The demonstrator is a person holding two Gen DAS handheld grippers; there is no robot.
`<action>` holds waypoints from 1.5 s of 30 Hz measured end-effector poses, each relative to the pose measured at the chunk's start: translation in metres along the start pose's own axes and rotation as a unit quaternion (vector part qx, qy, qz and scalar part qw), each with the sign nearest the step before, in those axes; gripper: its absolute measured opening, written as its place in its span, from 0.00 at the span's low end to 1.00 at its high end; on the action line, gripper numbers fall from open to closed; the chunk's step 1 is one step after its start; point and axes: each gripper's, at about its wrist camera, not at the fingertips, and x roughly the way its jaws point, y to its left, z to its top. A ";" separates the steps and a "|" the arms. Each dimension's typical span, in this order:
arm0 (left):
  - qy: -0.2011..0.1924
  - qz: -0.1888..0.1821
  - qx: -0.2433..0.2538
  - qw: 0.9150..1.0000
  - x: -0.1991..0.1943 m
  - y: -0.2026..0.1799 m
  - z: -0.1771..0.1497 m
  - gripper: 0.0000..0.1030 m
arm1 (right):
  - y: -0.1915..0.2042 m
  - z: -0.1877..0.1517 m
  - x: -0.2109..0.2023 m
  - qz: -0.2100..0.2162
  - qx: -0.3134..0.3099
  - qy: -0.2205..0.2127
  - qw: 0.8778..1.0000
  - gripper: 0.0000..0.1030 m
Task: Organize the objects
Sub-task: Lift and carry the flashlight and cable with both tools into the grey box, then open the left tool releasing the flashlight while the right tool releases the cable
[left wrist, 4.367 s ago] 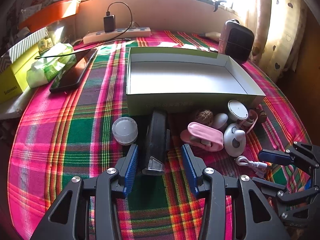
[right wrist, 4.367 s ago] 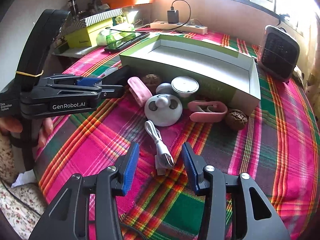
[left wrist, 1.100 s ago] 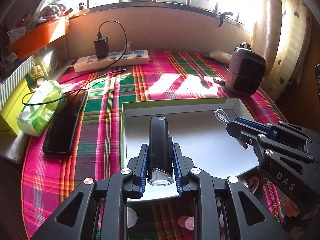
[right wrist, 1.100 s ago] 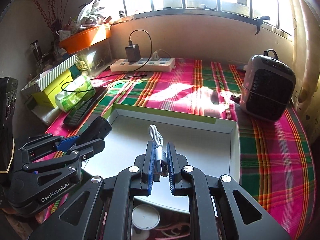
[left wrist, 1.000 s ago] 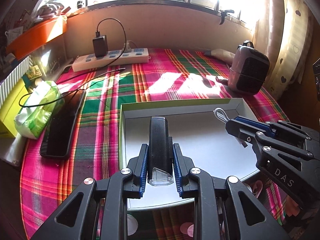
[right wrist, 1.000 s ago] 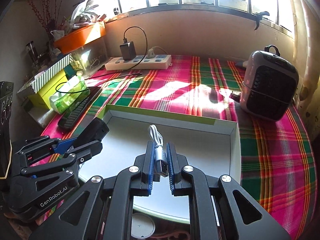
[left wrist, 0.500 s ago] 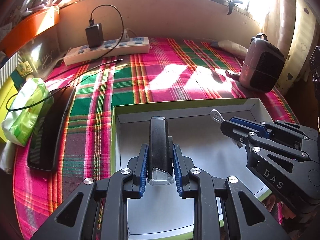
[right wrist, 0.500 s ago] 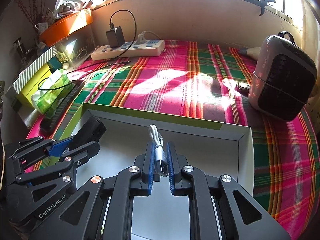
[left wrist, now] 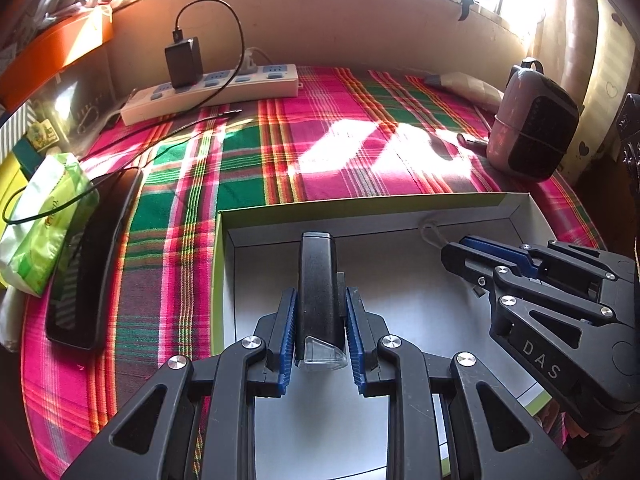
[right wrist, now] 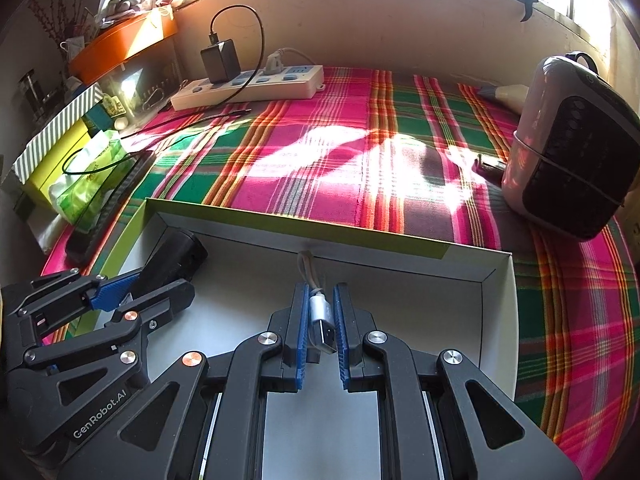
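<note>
Desk: plaid cloth (left wrist: 340, 152) under a window, your open box (left wrist: 516, 216) on it.
Left tongs (left wrist: 320, 330): clamped on a black device (left wrist: 318, 280), low over the box floor, ready to release.
Right tongs (right wrist: 322, 330): pinched on the USB cable (right wrist: 318, 308), likewise inside.

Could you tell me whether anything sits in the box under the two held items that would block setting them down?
Nothing visible does: the box floor below the black device and USB cable looks bare.

Box (left wrist: 360, 204) on cloth (left wrist: 340, 140), heater (left wrist: 532, 128) behind right.
</note>
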 end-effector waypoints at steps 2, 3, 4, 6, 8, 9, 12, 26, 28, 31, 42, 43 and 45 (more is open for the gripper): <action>0.001 0.003 0.003 1.000 0.001 -0.001 0.000 0.21 | 0.000 0.000 0.001 0.004 0.001 0.002 1.000 0.13; 0.001 0.003 0.003 1.000 0.001 -0.001 0.000 0.21 | -0.001 0.000 0.001 0.004 0.003 0.002 1.000 0.13; 0.001 0.003 0.003 1.000 0.001 -0.001 0.000 0.21 | -0.001 -0.001 0.001 0.004 0.003 0.002 1.000 0.13; 0.002 0.004 0.005 1.000 0.002 -0.002 0.001 0.21 | 0.000 -0.001 0.002 0.004 0.002 0.002 1.000 0.13; 0.002 0.004 0.005 1.000 0.002 -0.002 0.001 0.21 | 0.000 -0.001 0.003 0.005 0.003 0.004 1.000 0.13; 0.003 0.003 0.004 1.000 0.002 -0.002 0.001 0.21 | -0.001 -0.001 0.003 0.006 0.004 0.004 1.000 0.13; 0.003 0.003 0.004 1.000 0.003 -0.002 0.001 0.21 | -0.002 -0.001 0.003 0.009 0.008 0.004 1.000 0.13; 0.003 0.005 0.002 1.000 0.002 -0.001 0.000 0.27 | 0.000 -0.002 0.002 0.006 0.009 0.001 1.000 0.15; 0.003 0.007 0.000 1.000 0.001 0.000 0.001 0.28 | 0.000 -0.002 0.001 0.005 0.009 0.000 1.000 0.18; 0.003 0.008 -0.001 1.000 0.000 0.001 0.000 0.28 | 0.000 -0.002 0.000 0.005 0.009 0.000 1.000 0.20; -0.006 0.015 0.001 1.000 -0.013 -0.001 -0.006 0.30 | 0.002 -0.008 -0.012 0.006 0.009 -0.011 1.000 0.31; -0.007 0.017 0.001 1.000 -0.015 -0.001 -0.007 0.30 | 0.003 -0.009 -0.014 0.005 0.009 -0.012 1.000 0.31; -0.013 0.025 0.002 1.000 -0.020 -0.001 -0.008 0.30 | 0.003 -0.011 -0.018 0.003 0.010 -0.015 1.000 0.31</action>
